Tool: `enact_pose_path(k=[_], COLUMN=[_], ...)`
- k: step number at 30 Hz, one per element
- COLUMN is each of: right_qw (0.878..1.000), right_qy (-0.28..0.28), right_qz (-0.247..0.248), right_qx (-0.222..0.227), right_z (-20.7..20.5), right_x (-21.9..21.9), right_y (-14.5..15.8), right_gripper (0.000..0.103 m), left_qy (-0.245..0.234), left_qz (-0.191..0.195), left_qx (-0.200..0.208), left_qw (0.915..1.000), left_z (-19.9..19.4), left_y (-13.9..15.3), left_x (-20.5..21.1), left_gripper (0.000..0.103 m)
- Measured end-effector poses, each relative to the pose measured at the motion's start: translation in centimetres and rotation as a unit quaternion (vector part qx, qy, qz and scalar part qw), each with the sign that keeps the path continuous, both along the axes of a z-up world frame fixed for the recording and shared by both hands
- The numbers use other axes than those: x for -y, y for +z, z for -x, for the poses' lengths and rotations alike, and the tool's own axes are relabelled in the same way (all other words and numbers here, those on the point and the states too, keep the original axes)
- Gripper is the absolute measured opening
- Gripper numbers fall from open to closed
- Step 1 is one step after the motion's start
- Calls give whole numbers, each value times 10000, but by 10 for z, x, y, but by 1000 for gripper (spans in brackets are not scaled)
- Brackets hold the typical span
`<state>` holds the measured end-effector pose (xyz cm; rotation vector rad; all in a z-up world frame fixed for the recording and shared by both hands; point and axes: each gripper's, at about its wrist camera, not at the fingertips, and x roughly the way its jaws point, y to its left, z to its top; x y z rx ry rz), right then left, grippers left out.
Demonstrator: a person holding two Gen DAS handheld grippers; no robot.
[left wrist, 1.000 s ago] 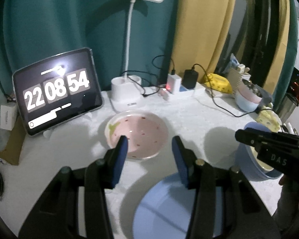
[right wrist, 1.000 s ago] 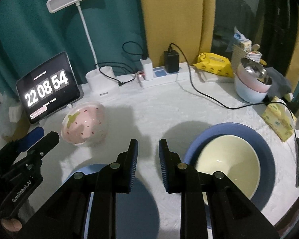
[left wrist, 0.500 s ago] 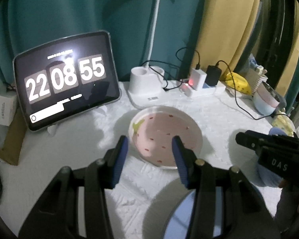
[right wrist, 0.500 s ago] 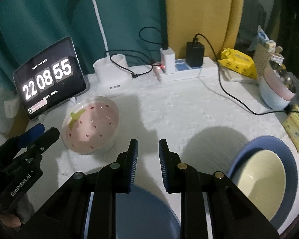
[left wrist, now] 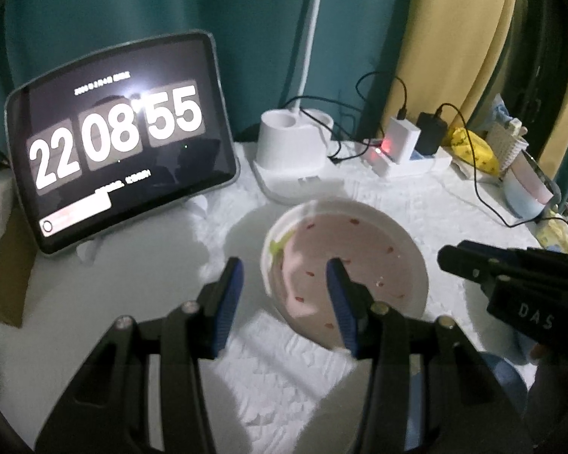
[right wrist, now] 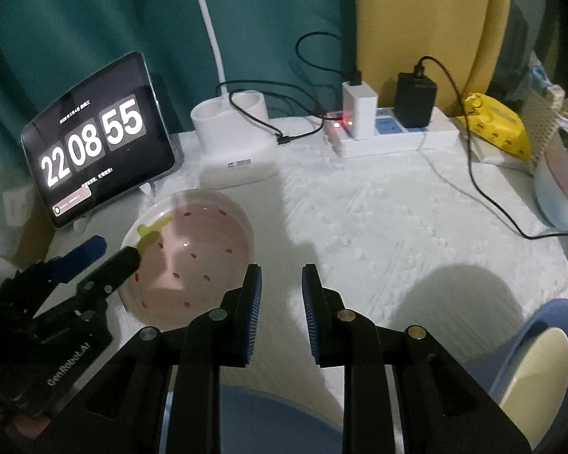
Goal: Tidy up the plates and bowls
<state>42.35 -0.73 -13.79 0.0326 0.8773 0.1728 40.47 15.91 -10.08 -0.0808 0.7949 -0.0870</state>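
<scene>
A pink strawberry-patterned plate [left wrist: 359, 261] [right wrist: 193, 257] lies on the white tablecloth. My left gripper [left wrist: 284, 280] [right wrist: 111, 251] hovers at its left rim, open; one finger is over the plate and the other is outside it, and nothing is gripped. My right gripper [right wrist: 281, 276] [left wrist: 450, 257] is just right of the plate, open by a narrow gap with nothing between its fingers. A blue plate [right wrist: 269, 416] lies under it at the near edge. A cream bowl [right wrist: 534, 370] sits in another blue plate [right wrist: 549, 314] at the right.
A tablet clock [left wrist: 113, 159] leans at the back left. A white lamp base [right wrist: 234, 147] and a power strip [right wrist: 397, 140] with chargers and trailing cables line the back. A yellow pack [right wrist: 496, 128] and stacked bowls [right wrist: 560, 189] sit at the far right.
Both grippers have moved forward and down toward the pink plate, which looks larger now. The blue plates have slid toward the frame edges. Both jaw gaps look unchanged.
</scene>
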Motion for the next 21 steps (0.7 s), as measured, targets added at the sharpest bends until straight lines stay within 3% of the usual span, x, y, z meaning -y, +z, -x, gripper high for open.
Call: enact_pose_path(k=[4, 21], right_qw=[9999, 9988], right_qy=[57, 220], right_qz=[-103, -174], right_qx=[-59, -397], right_z=[-9, -40], right_x=[-1, -16], right_y=[-5, -29], right_gripper=[37, 37], left_qy=[-20, -71], left_qz=[27, 8], left_qx=[-74, -370], left_qw=[10000, 9993], left_z=[-7, -19], left_y=[-8, -29], left_x=[1, 3], left_gripper=[47, 47])
